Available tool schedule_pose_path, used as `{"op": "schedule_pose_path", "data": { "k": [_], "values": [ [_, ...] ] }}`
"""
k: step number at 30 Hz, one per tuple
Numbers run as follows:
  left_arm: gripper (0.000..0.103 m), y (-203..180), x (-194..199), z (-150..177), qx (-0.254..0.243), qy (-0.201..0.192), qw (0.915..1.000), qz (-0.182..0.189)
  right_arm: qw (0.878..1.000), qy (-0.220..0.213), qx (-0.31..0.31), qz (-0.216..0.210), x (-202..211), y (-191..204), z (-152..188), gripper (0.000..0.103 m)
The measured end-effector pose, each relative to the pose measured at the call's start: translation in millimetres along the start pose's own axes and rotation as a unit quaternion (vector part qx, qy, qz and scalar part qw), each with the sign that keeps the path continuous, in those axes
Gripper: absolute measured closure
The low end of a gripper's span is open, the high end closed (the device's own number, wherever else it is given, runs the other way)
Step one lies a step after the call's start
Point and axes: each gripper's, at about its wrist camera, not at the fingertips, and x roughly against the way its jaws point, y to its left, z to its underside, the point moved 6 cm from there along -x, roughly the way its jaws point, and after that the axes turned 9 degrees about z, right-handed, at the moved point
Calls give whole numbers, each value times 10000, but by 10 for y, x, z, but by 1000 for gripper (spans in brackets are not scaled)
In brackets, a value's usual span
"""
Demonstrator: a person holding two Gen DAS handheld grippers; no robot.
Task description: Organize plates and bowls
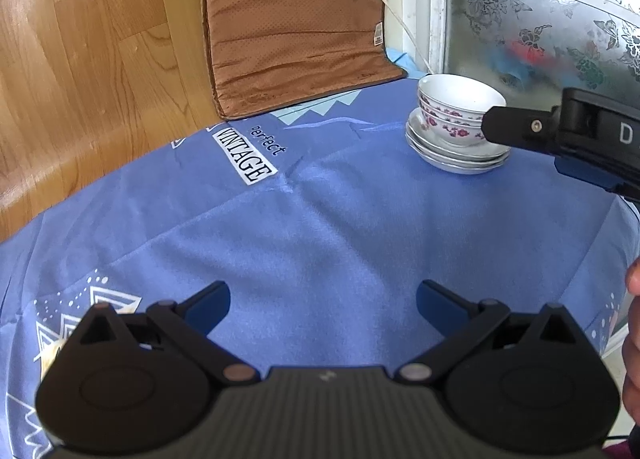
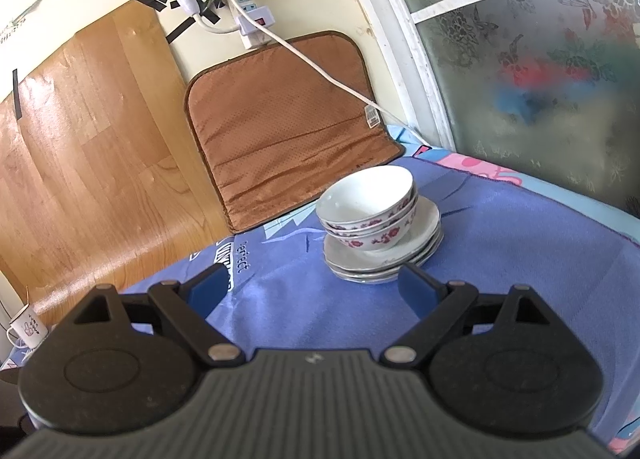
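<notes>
1. My left gripper [image 1: 323, 301] was spread wide with nothing between its blue fingertips [image 1: 212, 305], hovering over bare blue tablecloth [image 1: 320, 227].
2. My right gripper [image 2: 316, 291] was also spread wide and held nothing; its right fingertip [image 2: 416, 291] sat just in front of the plate stack's near edge, contact unclear.
3. Bowls [image 2: 370, 211]: white with red-purple flower bands, nested, looked like three, leaning a bit to one side in the right wrist view.
4. Bowls sat on a stack of white plates [image 2: 384, 259], several deep, exact count hard to tell.
5. The whole stack stood on the tablecloth at the far side of the table, near the corner by the window.
6. From the left wrist view the same bowls [image 1: 456, 111] and plates [image 1: 452, 157] were far ahead and to the right, well apart from my left gripper.
7. In that view my right gripper body [image 1: 568, 131] came in from the right edge, its black tip overlapping the bowls' right side; touching or not, couldn't tell.
8. Brown cushion [image 2: 288, 127] leaned against the wall behind the table, just left of the stack.
9. White cord [image 2: 320, 71] ran from a power strip [image 2: 250, 15] on the wall down across the cushion.
10. Frosted floral window [image 2: 540, 71] was right of the stack.
11. Tablecloth print read "perfect VINTAGE" [image 1: 246, 157].
12. White mug [image 2: 28, 329] was at the far left edge in the right wrist view.
</notes>
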Motion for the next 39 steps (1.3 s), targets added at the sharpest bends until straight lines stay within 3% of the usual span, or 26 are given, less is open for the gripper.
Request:
{"op": "schedule_pose_path", "data": {
  "k": [39],
  "values": [
    [0,29,8,11,66,24,10000,24,10000,37,12,10,-6,9,9,10]
  ]
}}
